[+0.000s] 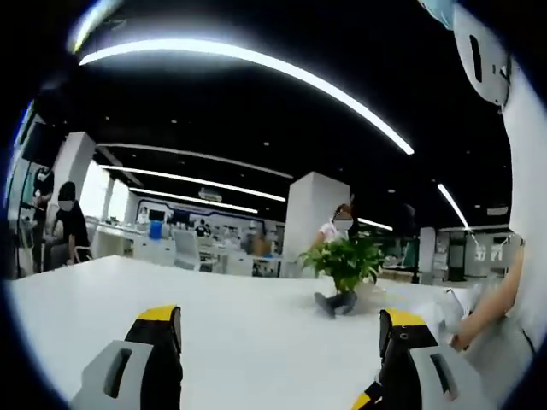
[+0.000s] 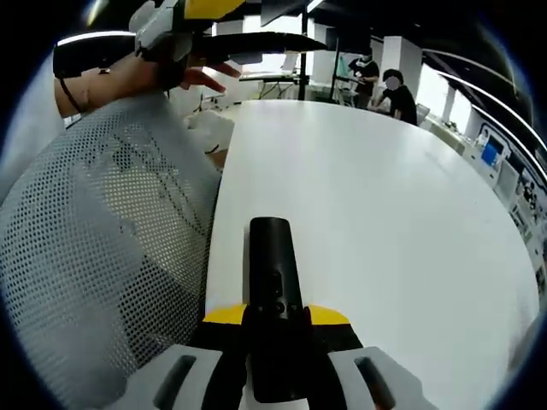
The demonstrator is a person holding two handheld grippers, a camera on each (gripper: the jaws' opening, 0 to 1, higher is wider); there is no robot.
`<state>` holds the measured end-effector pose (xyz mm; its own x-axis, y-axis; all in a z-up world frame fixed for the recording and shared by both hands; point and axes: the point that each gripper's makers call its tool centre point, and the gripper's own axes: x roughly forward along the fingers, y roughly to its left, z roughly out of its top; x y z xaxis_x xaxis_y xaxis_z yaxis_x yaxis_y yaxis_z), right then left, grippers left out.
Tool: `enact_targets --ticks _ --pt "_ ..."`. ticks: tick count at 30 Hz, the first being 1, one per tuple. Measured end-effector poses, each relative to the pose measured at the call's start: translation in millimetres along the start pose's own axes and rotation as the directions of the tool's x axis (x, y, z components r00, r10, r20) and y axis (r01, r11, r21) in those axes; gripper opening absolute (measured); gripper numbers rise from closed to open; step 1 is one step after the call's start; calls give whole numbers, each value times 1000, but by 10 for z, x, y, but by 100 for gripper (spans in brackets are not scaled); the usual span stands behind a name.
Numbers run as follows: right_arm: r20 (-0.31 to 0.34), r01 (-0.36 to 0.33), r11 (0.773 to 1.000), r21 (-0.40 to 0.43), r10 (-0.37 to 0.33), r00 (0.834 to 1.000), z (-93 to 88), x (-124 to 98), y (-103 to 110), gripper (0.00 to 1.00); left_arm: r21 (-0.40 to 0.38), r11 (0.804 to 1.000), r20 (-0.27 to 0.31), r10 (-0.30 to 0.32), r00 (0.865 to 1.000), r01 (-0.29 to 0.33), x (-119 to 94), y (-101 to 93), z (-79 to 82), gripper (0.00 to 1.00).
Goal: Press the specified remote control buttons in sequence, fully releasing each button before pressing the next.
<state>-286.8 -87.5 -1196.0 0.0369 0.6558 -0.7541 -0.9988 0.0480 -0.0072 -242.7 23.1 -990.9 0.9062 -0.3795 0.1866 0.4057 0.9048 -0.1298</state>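
One black remote control [image 2: 273, 295] lies lengthwise between the jaws of the right gripper [image 2: 275, 329], which close on its near end above the white table [image 2: 385, 222]. Beside it sits a grey mesh chair back [image 2: 102, 256]. Over the same tabletop the left gripper [image 1: 278, 337] is held level, jaws spread wide with nothing between them, facing a potted green plant [image 1: 344, 266] under long ceiling lights [image 1: 256, 64]
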Motion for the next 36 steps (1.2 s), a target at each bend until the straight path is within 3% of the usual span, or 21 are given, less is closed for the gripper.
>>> enact_targets --ticks 4,9,16,36 --pt "-14 -1 1000 -3 1 1000 0 2 -2 22 -28 999 4 35 999 -35 -32 88 8 100" --pt "-20 -7 1000 -6 7 1000 1 1 -6 21 -52 997 -128 52 990 -59 -30 113 -218 100" --pt "-32 -5 1000 14 5 999 -18 -34 -91 21 -114 991 -145 51 988 -68 -46 135 -250 100" --pt "-63 -3 1000 -12 2 998 -102 -68 -497 21 -135 987 -193 55 980 -82 -72 144 -341 100"
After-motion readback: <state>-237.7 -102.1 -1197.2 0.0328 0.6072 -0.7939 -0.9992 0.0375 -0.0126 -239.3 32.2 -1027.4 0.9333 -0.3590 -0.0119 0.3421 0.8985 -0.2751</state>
